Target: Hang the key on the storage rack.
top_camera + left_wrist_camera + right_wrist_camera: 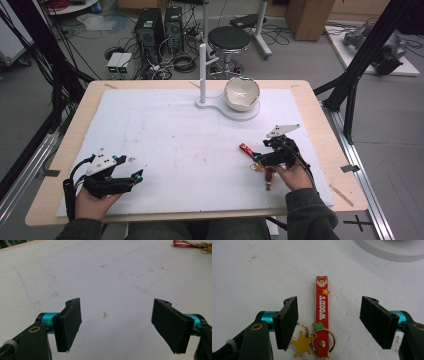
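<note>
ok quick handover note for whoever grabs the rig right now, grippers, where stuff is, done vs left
Left gripper: open, holding nothing, low over the white table cover at the near left.
Right gripper: open, jaws either side of the red rubber Woody keychain strap, not yet closed on it.
The strap lies flat on the cover, near right; its yellow star charm and gold rings sit at the gripper end.
The white bowl and white post stand sit at the far edge.
Done: right gripper lined up.
Left: probably close and lift.

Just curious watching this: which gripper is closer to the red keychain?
Right. The right gripper hovers open with its jaws either side of the keychain; the left gripper sits far across the table, also open.
</note>
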`<action>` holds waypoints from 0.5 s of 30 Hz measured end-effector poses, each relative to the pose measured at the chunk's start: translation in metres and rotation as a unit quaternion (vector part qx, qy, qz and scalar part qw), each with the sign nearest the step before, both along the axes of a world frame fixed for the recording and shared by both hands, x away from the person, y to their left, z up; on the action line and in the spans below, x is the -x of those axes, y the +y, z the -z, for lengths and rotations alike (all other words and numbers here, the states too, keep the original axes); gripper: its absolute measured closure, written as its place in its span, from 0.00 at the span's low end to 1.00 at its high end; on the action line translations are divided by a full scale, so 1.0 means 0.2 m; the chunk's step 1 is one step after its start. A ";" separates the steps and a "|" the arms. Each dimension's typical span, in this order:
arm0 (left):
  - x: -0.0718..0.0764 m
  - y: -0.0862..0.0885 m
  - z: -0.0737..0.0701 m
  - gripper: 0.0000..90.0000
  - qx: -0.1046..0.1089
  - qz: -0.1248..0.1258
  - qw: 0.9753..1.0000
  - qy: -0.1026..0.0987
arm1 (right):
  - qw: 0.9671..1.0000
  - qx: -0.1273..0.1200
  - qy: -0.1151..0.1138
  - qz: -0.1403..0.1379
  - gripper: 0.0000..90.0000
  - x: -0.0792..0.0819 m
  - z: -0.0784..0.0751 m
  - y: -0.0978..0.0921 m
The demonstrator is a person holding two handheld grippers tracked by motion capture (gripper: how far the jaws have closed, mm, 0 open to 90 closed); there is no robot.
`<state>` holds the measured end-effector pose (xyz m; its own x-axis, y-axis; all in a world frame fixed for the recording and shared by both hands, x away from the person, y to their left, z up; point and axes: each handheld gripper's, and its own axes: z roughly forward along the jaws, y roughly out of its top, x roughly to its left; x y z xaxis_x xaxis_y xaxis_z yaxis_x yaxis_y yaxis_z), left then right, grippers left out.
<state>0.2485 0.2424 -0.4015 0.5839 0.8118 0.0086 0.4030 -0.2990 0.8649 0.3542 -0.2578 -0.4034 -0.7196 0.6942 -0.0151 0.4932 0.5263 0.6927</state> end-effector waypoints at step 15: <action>0.00 0.00 0.00 0.27 0.002 0.001 1.000 0.000 | 0.998 0.051 0.034 -0.017 0.52 -0.10 0.06 0.14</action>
